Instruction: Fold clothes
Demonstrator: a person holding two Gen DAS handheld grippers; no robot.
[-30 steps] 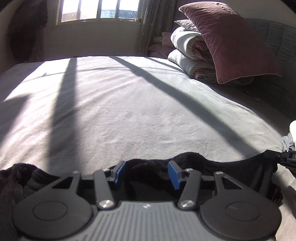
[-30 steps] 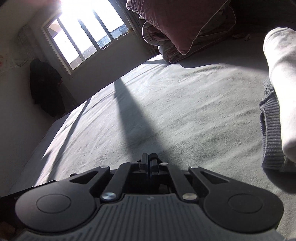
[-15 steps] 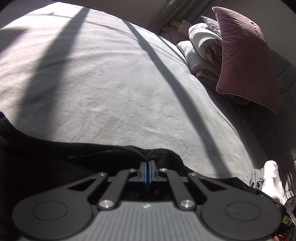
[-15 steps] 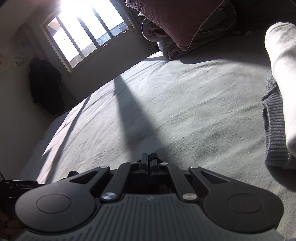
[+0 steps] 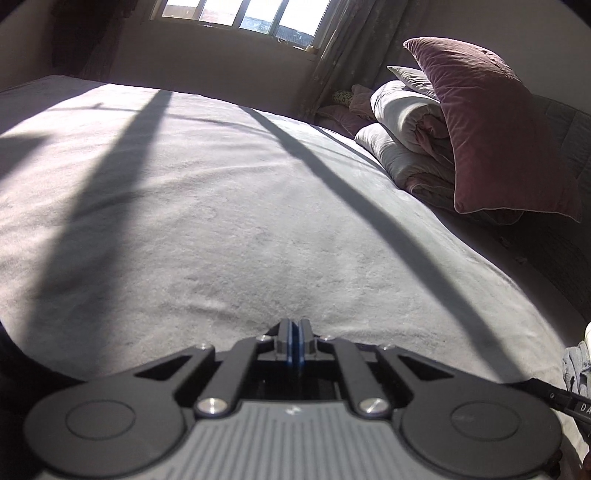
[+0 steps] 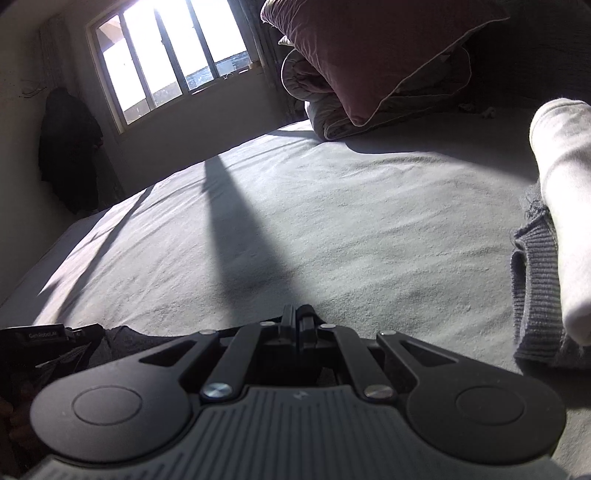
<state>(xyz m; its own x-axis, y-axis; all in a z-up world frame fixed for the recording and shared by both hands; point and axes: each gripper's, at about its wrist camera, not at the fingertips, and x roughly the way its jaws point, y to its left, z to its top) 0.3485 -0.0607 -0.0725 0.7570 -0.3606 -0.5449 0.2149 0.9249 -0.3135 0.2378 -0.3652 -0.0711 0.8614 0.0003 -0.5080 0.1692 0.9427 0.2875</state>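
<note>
Peeking beside the right gripper; dark garment, crumpled.

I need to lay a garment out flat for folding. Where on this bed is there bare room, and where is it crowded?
The grey bedspread is bare across its middle, from the grippers to the window wall. Crowded: the maroon pillow on rolled quilts at the head, and the white sock on a grey knit at the right edge.

Ahead of both tongs the bed lies open and flat. Far right: stacked pillows and rolled bedding. Just right of the right tongs: folded clothes.
</note>
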